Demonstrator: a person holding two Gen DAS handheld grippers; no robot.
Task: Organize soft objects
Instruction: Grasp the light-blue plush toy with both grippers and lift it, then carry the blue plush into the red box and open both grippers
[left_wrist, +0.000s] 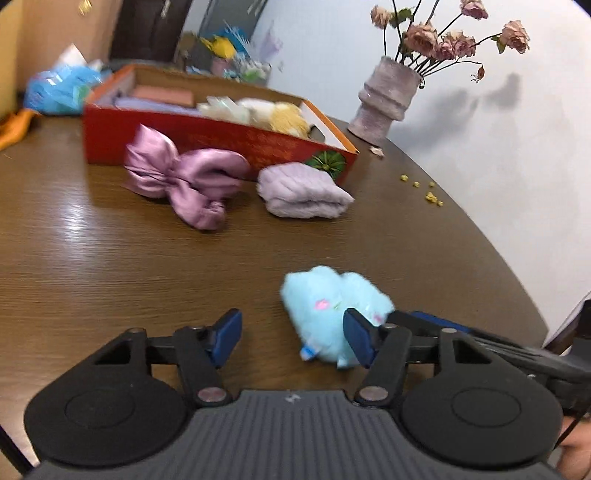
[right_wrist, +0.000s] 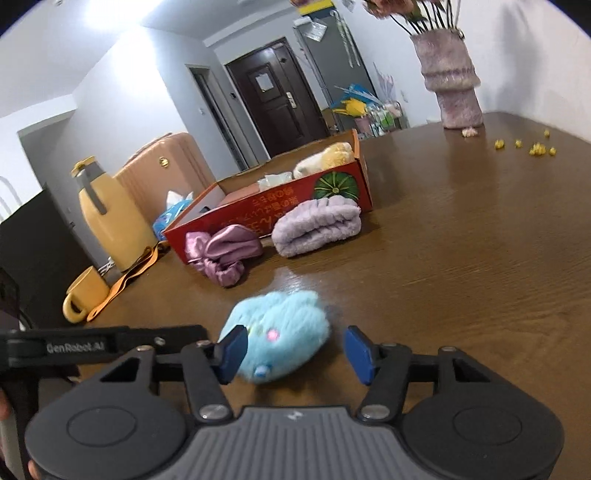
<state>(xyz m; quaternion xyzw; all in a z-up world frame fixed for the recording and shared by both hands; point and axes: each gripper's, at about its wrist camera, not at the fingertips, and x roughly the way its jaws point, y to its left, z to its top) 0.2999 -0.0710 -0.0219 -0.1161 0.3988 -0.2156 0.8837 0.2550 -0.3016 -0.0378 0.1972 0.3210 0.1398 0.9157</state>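
Progress is partial: the red box (right_wrist: 258, 206) already holds a yellow plush (right_wrist: 332, 155) and folded cloths. Three items lie outside on the table (right_wrist: 461, 258): blue plush (right_wrist: 280, 336) nearest, satin bow (left_wrist: 181, 177) and lilac towel (left_wrist: 303, 192) against the box. The left gripper (left_wrist: 293, 341) and right gripper (right_wrist: 293, 350) flank the blue plush, jaws spread, neither pinching it. Only the right view shows the yellow jug (right_wrist: 110, 218) and mug (right_wrist: 83, 295).

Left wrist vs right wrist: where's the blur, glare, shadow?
Left wrist: red cardboard box and background smeared, vase of dried roses shadowed on the wall. Right wrist: fluffy light-blue plush softest, glare streak on the brown wooden table; both fisheye-bent.
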